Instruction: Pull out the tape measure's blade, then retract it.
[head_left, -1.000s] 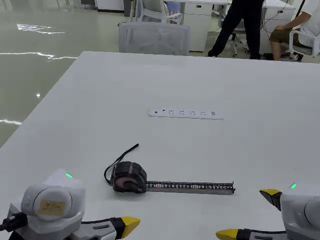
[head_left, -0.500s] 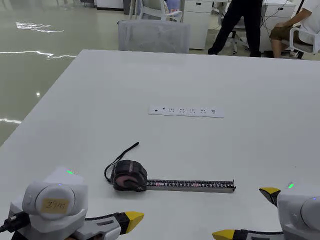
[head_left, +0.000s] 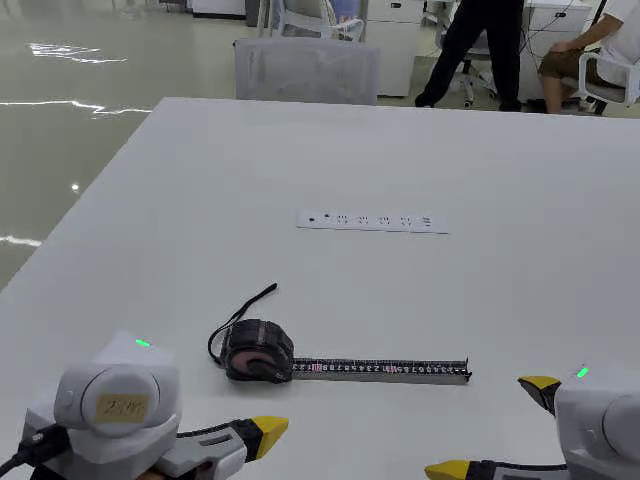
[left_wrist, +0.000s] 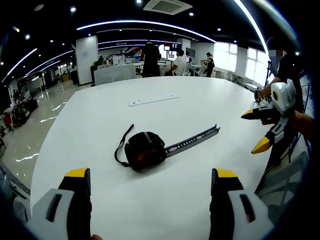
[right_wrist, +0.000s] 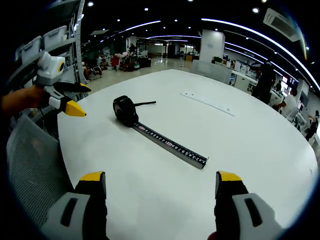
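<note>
The tape measure (head_left: 258, 352) sits on the white surface (head_left: 300, 160), near the front and a little left of middle. Its dark round case appears to stand on its base, with the blade (head_left: 380, 371) drawn out. Farthest left, at the near edge in the head view, the left gripper (left_wrist: 150, 175) hangs low and apart from the case. In the left gripper view its yellow-tipped fingers (left_wrist: 77, 200) are spread wide with nothing between them, and the case lies ahead of the tips. A black strap (head_left: 240, 318) loops from the case's left side and trails away toward the far side of the surface. From the case's lower right the blade runs flat along the surface to the right, markings up, and its end touches neither gripper. At the near right corner the right gripper (right_wrist: 160, 176) is held apart from the blade's end. Its fingers (right_wrist: 227, 195) are likewise spread wide and empty, and in the right gripper view the blade's end lies ahead between the tips. Beyond the tape measure, well apart from it, a white power strip (head_left: 371, 223) lies flat near the middle of the surface. Past the far edge there is glossy floor (head_left: 70, 120) at left, then a grey mesh chair (head_left: 307, 72). Further right are a standing person (head_left: 480, 40) in dark clothes and a seated person (head_left: 600, 50).
</note>
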